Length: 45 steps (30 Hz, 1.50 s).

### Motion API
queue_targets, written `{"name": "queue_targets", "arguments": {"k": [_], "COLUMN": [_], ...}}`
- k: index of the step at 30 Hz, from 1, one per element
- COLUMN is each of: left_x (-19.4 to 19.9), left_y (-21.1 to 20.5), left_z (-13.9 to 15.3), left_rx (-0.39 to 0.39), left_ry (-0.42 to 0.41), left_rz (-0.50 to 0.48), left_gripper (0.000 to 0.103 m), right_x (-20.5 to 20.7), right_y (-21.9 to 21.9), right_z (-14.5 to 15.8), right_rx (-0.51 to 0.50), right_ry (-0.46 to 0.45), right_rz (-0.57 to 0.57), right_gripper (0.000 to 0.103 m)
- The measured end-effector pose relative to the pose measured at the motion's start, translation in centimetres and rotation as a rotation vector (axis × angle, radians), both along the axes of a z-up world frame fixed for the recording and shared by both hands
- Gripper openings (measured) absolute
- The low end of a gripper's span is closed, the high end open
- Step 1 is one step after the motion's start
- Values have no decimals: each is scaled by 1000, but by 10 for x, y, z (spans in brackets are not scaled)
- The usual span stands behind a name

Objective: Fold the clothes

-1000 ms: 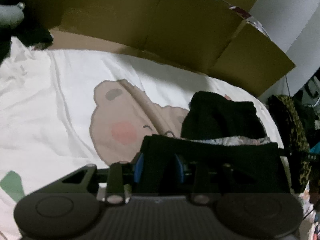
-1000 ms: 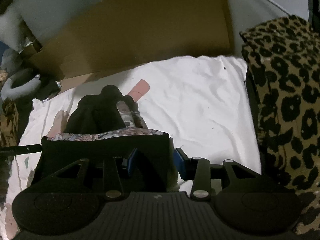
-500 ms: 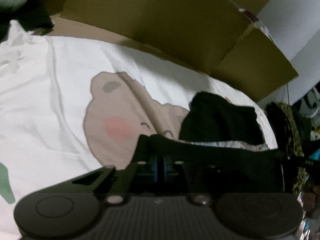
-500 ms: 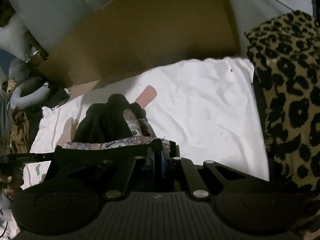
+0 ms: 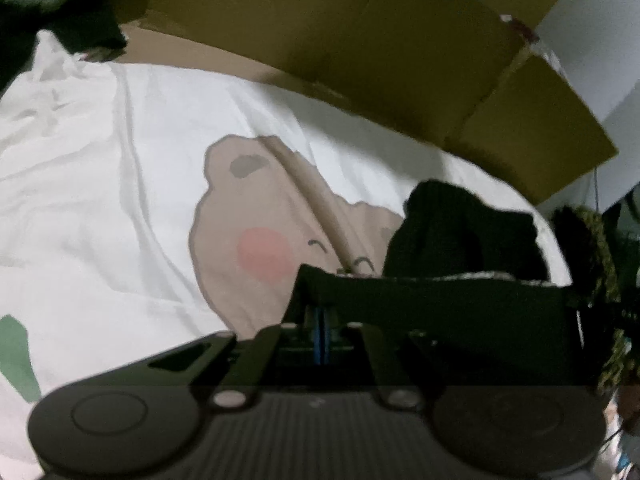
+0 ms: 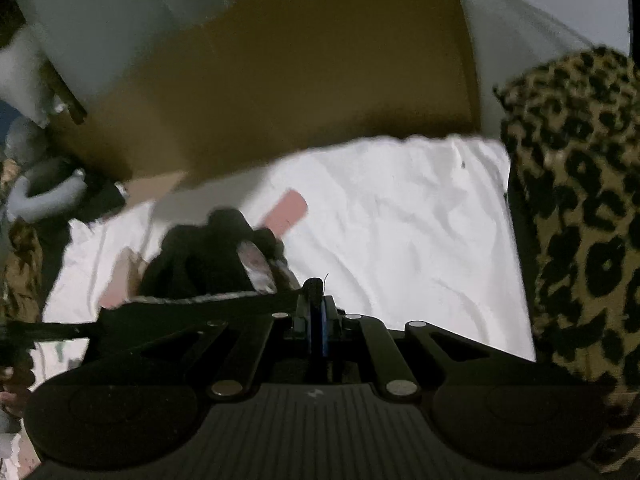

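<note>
A black garment (image 5: 460, 308) with a patterned lining is stretched between both grippers above a white bed sheet. My left gripper (image 5: 320, 322) is shut on its left edge, blue pads pressed together. In the right wrist view my right gripper (image 6: 318, 320) is shut on the garment's right edge (image 6: 200, 312), and the cloth runs off to the left. The rest of the black garment (image 6: 208, 256) lies bunched on the sheet beyond the held edge, also visible as a dark heap (image 5: 464, 236) in the left wrist view.
The white sheet (image 5: 120, 200) carries a beige bear print (image 5: 260, 232). Brown cardboard (image 5: 360, 52) stands along the far side of the bed. A leopard-print cloth (image 6: 580, 220) rises at the right. Grey soft items (image 6: 36, 196) lie at the far left.
Both grippers went from open around the garment's edge to shut on it. The held edge has since lifted and pulled taut between them.
</note>
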State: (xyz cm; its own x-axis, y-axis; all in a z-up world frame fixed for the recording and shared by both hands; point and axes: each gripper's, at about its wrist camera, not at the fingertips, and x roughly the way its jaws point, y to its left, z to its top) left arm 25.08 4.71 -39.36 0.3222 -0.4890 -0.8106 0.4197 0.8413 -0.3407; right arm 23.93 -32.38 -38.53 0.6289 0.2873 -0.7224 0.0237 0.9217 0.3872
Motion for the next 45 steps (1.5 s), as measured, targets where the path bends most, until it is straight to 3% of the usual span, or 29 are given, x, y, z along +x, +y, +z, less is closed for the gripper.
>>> {"name": "queue_targets", "arguments": {"k": [3, 4, 6, 8, 13, 35, 45], "left_x": [-2, -2, -1, -1, -1, -4, 0], "left_y": [-7, -8, -7, -7, -8, -37, -41], "left_z": [1, 1, 0, 0, 0, -11, -13], "left_rx": [37, 45, 46, 48, 59, 174, 173], "left_ry": [-23, -28, -26, -27, -33, -77, -77], "left_rz": [-18, -21, -17, -14, -18, -77, -71], "left_gripper": [19, 20, 21, 23, 28, 35, 39], "right_x": [0, -1, -4, -6, -13, 7, 14], "right_y": [5, 5, 3, 0, -5, 29, 33], "right_z": [-2, -1, 2, 5, 6, -25, -27], "right_rx": [-28, -32, -31, -25, -10, -146, -161], "right_ry": [15, 9, -3, -10, -2, 84, 93], "right_rz": [-2, -4, -12, -22, -41, 34, 66], "right_gripper": [8, 12, 30, 33, 36, 46, 47]}}
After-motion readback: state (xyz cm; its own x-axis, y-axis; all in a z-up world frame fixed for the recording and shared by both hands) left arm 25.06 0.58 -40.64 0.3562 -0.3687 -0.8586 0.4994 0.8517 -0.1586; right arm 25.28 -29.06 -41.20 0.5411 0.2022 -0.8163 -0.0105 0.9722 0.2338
